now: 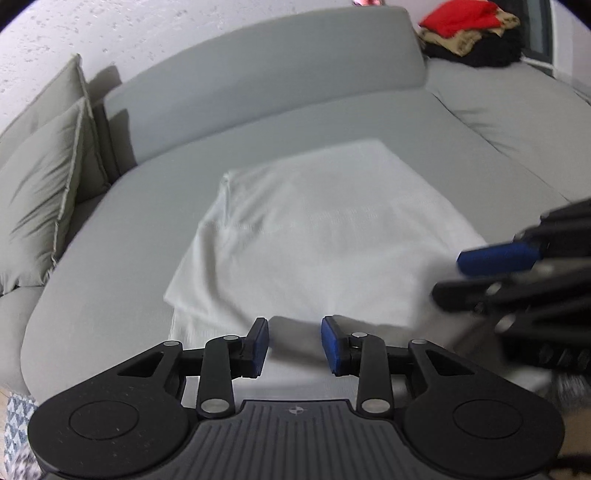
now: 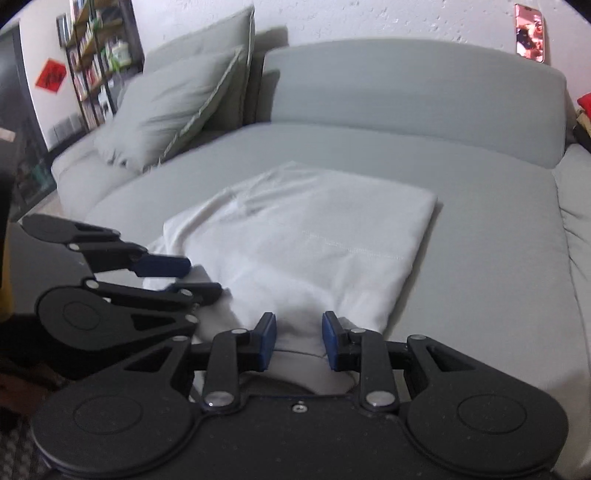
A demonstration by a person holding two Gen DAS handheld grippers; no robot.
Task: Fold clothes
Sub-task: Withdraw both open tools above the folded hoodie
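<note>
the white garment lies on the grey sofa seat, already doubled into a rough rectangle, its far edge toward the backrest and its near edge at the front of the seat. the fold looks loose: the left side is rumpled with a layer sticking out, while the right and far edges run straighter.

both tongs sit at the near edge. the left tongs stand partly spread, with cloth seen in the gap between the pads but no pad clearly pressing on it; they look free of it. the right tongs are also partly spread, and a hump of white cloth rises between the pads; the pads seem to flank it rather than squeeze it, though blur makes that hard to judge.

by the look of it this is thin, light, limp fabric. it should sag and slide, and the stacked layers could shear apart if only the top one is caught. the safest hold would be at the two near corners, pinching all layers together, one corner per hand. a bite mid-edge would likely bunch the cloth. a pile of red and dark clothes sits far right.
</note>
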